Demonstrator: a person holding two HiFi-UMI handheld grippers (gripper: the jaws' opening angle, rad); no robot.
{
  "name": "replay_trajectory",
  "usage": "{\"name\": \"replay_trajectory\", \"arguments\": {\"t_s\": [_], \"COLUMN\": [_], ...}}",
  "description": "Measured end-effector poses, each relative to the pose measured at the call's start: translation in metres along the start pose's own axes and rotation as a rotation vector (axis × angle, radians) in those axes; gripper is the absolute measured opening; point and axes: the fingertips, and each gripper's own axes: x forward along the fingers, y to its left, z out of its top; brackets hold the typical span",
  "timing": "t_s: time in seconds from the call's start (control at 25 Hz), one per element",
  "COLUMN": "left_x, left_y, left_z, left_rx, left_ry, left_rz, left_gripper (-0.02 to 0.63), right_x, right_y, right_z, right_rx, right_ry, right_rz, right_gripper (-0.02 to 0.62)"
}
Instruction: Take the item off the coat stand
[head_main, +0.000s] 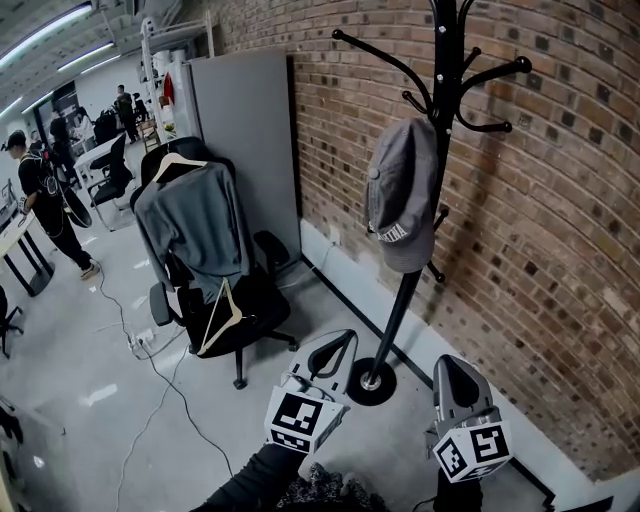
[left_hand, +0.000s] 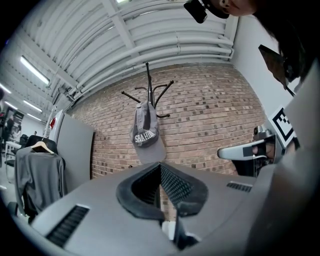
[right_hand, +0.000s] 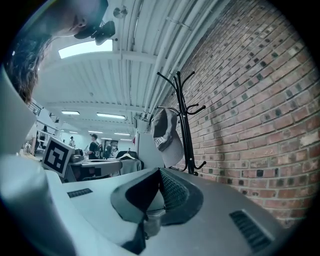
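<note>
Brick wall (head_main: 560, 200) backs the coat stand (head_main: 400, 310); its cap (head_main: 400, 195) hangs ahead of left tongs (head_main: 340, 345) and right tongs (head_main: 452, 368), both closed.

You faced a grey cap (head_main: 402, 190) with white lettering, a black coat stand (head_main: 404, 312), and a red-brown, brick-patterned wall (head_main: 565, 215).

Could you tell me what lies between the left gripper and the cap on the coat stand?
Nothing: the left gripper view shows only open air between the left gripper and the gray cap.
</note>
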Motion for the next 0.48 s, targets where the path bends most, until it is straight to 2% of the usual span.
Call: {"name": "replay_trajectory", "arguments": {"t_s": [0.28, 0.48], "left_x": [0.031, 0.035], "left_y": [0.010, 0.024], "left_z": [0.007, -0.005], "left_rx": [-0.007, -0.011], "left_ry": [-0.020, 0.013], "left_rz": [0.072, 0.109], "left_gripper": [0.006, 0.006], "right_x": [0.026, 0.046], "right_y": [-0.030, -0.035], "right_z": [-0.005, -0.017], "right_rx": [0.003, 0.037], "right_ry": [-0.004, 0.013], "right_rz": [0.055, 0.078], "right_gripper": [0.009, 0.009]}}
